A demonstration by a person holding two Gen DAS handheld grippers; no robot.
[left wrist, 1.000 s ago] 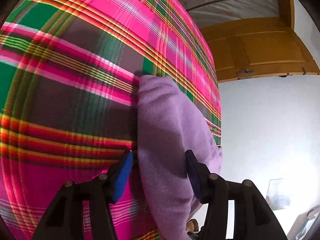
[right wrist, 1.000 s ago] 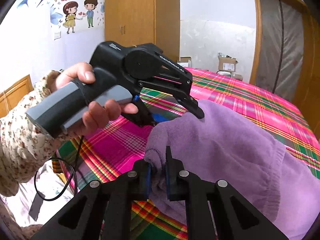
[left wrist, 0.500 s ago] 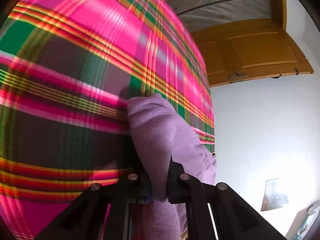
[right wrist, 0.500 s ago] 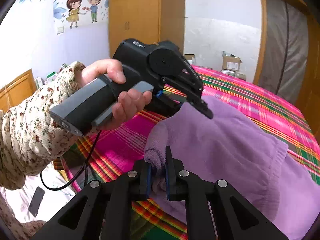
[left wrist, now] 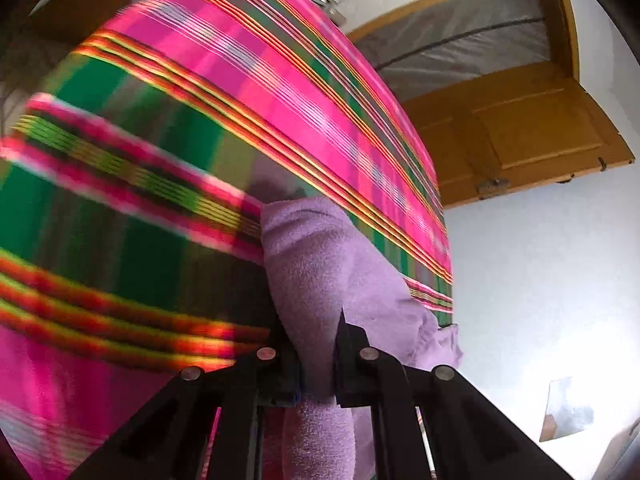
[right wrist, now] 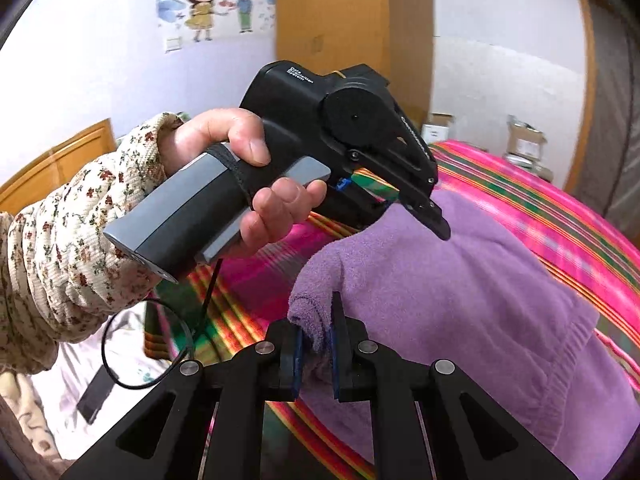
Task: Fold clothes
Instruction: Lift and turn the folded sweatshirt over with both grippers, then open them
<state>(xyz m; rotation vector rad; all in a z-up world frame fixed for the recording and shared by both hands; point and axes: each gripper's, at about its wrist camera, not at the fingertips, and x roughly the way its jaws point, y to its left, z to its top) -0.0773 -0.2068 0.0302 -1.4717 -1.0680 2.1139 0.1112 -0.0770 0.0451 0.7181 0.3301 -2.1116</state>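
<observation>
The purple sweater lies on the bed's plaid blanket. The left gripper pinches its edge in its jaws. The right gripper pinches a near corner too.

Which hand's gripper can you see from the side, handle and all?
The left gripper, held by the hand in the flowery sleeve. The right gripper shows only its jaws, pinching the purple garment.

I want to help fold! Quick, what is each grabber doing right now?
Left gripper: shut on the purple sweater, pinching a fold.
Right gripper: shut on the sweater's edge.
</observation>
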